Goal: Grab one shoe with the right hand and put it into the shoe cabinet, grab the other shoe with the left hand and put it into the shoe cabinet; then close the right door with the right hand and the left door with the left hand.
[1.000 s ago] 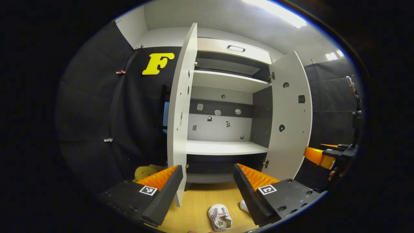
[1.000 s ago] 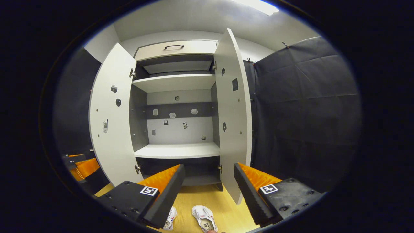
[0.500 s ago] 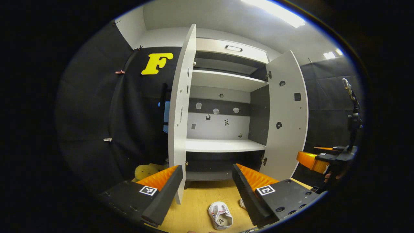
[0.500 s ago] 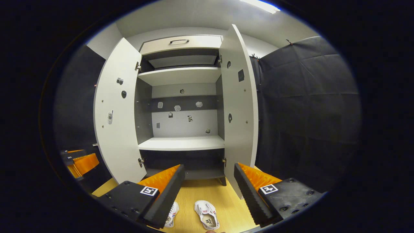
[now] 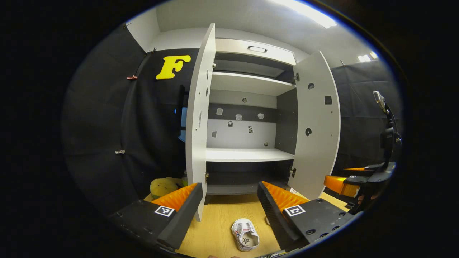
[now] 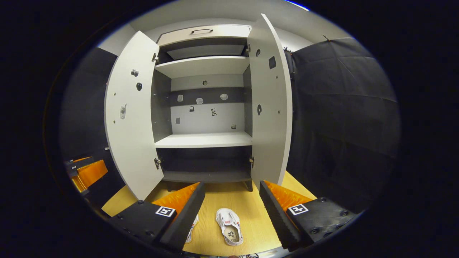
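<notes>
Both grippers, left gripper (image 5: pixel 229 208) and right gripper (image 6: pixel 231 208), jaws apart, empty. Slip-on shoe (image 6: pixel 229 232) lower centre, floor. Risk: soft upper may slip; open right door (image 6: pixel 269 107) may catch the arm.

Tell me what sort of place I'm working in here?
Likely a staged recording booth, not a home: black cloth walls surround a lone white shoe cabinet with both doors open, two small shoes lie on the wood floor, and a strip light hangs overhead.

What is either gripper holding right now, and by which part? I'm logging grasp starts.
Nothing. The left gripper and right gripper are open and empty; both shoes lie on the floor.
</notes>
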